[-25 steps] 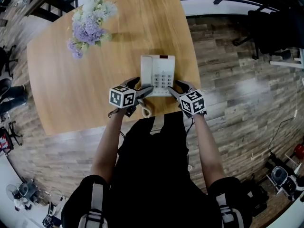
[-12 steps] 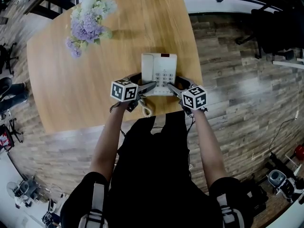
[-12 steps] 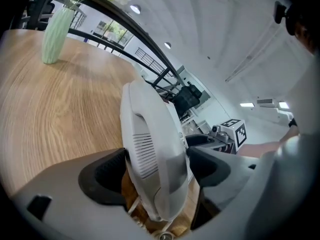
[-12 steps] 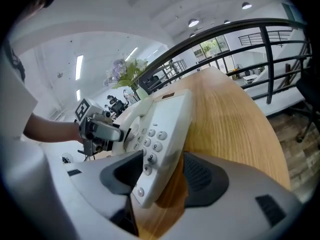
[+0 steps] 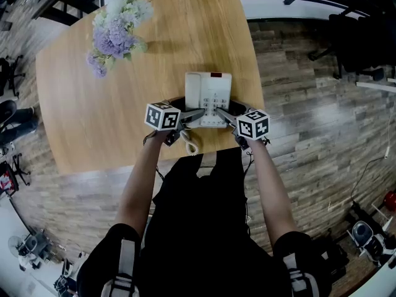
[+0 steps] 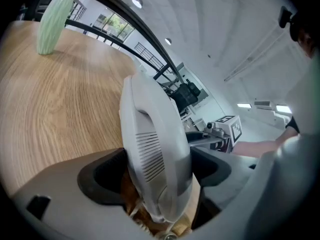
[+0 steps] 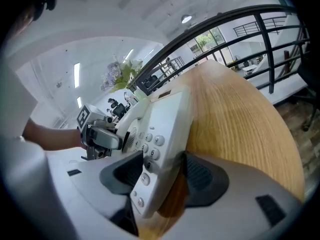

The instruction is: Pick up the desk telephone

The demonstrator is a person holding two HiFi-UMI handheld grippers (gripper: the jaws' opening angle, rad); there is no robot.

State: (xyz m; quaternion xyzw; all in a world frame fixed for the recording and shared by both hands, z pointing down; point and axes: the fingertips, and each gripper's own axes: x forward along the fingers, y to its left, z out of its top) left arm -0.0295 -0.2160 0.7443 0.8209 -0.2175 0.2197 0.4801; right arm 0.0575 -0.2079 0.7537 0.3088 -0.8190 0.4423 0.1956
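Observation:
A white desk telephone (image 5: 208,98) lies on the wooden table (image 5: 124,104) close to its near right edge. My left gripper (image 5: 197,116) is at the phone's left side. In the left gripper view both pads press on the white handset (image 6: 155,149). My right gripper (image 5: 221,113) is at the phone's right side. Its jaws have just been opening, and the keypad edge of the telephone (image 7: 160,129) stands between the wide-set pads with no firm squeeze showing. The coiled cord (image 5: 189,144) hangs near the table edge.
A pale green vase of lilac and white flowers (image 5: 114,33) stands at the table's far left, and its vase (image 6: 52,21) also shows in the left gripper view. The table edge runs just behind both grippers. Wood-plank floor (image 5: 309,116) lies to the right, with black chairs (image 5: 365,36) beyond.
Both grippers have edged slightly in toward the phone's near corners, and the right gripper's marker cube has rolled a little. The telephone has stayed on the table.

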